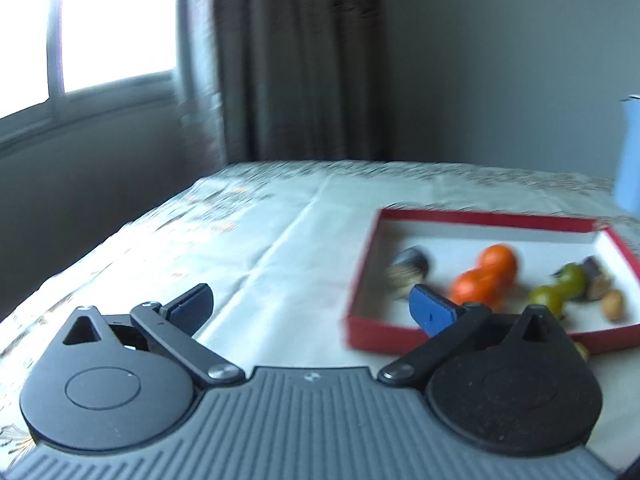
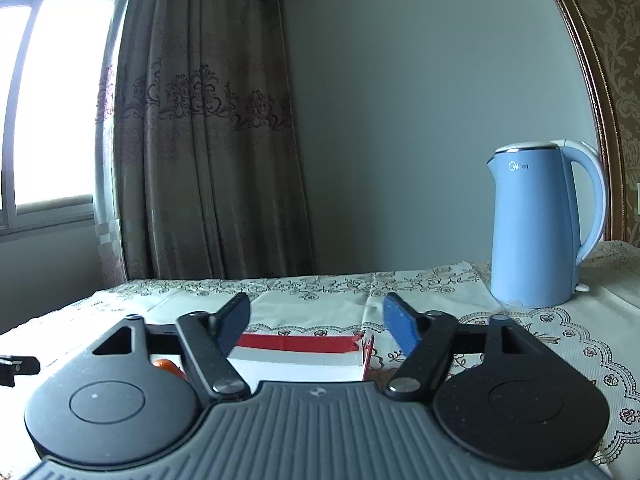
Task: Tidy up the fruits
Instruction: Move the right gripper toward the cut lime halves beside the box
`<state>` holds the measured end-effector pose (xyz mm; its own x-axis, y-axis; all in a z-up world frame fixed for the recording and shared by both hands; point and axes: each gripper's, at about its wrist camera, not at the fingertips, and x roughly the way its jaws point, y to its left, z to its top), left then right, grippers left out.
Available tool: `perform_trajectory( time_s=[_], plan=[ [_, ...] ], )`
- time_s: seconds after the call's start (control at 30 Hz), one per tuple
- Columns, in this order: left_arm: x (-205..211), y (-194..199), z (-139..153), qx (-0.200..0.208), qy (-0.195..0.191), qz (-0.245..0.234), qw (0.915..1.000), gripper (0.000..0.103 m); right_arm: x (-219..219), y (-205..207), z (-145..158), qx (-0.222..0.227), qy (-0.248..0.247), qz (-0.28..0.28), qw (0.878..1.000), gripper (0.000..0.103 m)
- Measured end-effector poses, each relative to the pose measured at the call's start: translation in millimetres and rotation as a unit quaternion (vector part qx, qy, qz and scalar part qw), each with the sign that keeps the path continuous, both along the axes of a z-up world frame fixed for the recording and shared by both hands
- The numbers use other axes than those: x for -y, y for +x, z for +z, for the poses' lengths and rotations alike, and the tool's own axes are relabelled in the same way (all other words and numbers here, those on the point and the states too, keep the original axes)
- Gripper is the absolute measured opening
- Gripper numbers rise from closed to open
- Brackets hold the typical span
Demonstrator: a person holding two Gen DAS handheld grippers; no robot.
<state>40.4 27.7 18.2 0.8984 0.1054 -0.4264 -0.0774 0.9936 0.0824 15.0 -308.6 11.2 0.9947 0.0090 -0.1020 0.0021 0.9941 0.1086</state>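
A shallow red box (image 1: 380, 336) with a white floor lies on the tablecloth at the right of the left wrist view. Inside it are two orange fruits (image 1: 498, 260), two green fruits (image 1: 572, 276), a blurred dark round fruit (image 1: 412, 264) and a small brown piece (image 1: 614, 306). My left gripper (image 1: 310, 300) stands wide open over bare cloth left of the box, with nothing between its fingers. My right gripper (image 2: 316, 308) is open and empty above the box's (image 2: 296, 342) far right corner. One orange fruit (image 2: 164, 364) peeks out behind its left finger.
A light blue kettle (image 2: 536, 224) stands on the table at the back right and shows at the edge of the left wrist view as kettle (image 1: 628, 160). Brown curtains and a window are behind the table. A black part (image 2: 16, 364) pokes in at the left edge.
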Motion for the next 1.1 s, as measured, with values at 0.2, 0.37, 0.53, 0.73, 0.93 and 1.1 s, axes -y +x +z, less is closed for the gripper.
perform_trajectory(
  time_s=[0.2,0.37,0.53,0.73,0.93,1.1],
  plan=[
    [-37,6,-17,-0.018,-0.035,0.035,0.9986,0.103,-8,-9,12,0.002,0.015,0.015,1.000,0.076],
    [-52,11,-24,-0.042,-0.080,0.027,0.9956,0.103,-35,-35,20,-0.013,-0.008,0.064,0.998,0.076],
    [-54,14,-26,-0.052,-0.098,0.027,0.9934,0.103,-63,-61,18,-0.042,-0.019,0.123,0.991,0.076],
    [-53,8,-26,-0.039,-0.095,0.023,0.9944,0.103,-92,-70,0,-0.100,-0.045,0.145,0.983,0.076],
    [-52,7,-25,-0.030,-0.097,0.020,0.9946,0.103,-108,-62,-14,-0.133,-0.060,0.131,0.981,0.076],
    [-55,8,-25,-0.031,-0.105,0.021,0.9937,0.103,-120,-48,-19,-0.156,-0.075,0.117,0.978,0.060]
  ],
)
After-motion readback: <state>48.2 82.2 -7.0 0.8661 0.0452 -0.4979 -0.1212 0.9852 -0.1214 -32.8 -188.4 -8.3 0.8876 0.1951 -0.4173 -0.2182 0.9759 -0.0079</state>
